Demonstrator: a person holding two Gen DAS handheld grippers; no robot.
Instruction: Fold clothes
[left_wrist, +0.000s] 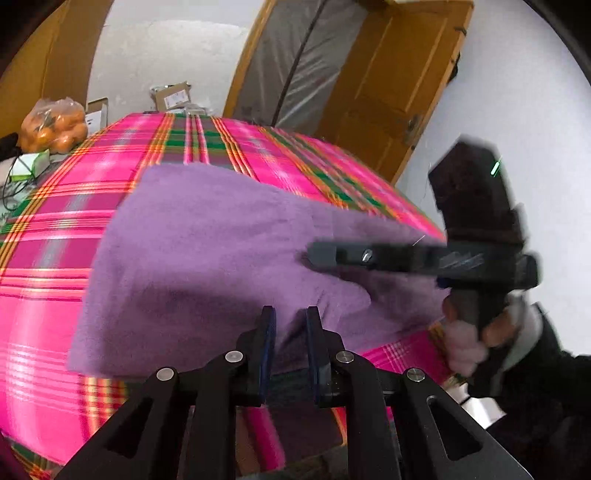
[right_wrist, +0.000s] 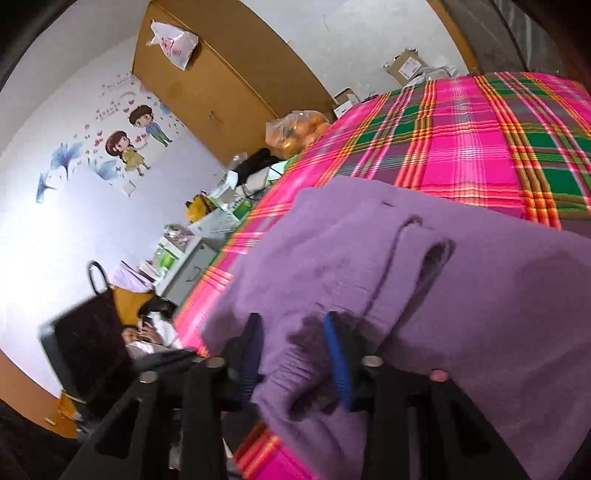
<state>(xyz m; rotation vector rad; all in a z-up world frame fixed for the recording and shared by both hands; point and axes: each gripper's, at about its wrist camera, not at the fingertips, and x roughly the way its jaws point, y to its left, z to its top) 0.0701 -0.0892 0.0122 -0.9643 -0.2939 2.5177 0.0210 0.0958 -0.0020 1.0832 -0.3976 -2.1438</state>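
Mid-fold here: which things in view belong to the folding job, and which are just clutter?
Job:
purple garment
left gripper
right gripper
plaid bedcover, the folding surface

Clutter:
bag of oranges
cardboard boxes
wardrobe

The left wrist view looks low and close across the plaid bed (left_wrist: 55, 295) toward the door (left_wrist: 388, 92). The right wrist view faces the wardrobe (right_wrist: 221, 92). Both share the purple garment (left_wrist: 207, 251) and bag of oranges (right_wrist: 299, 133).
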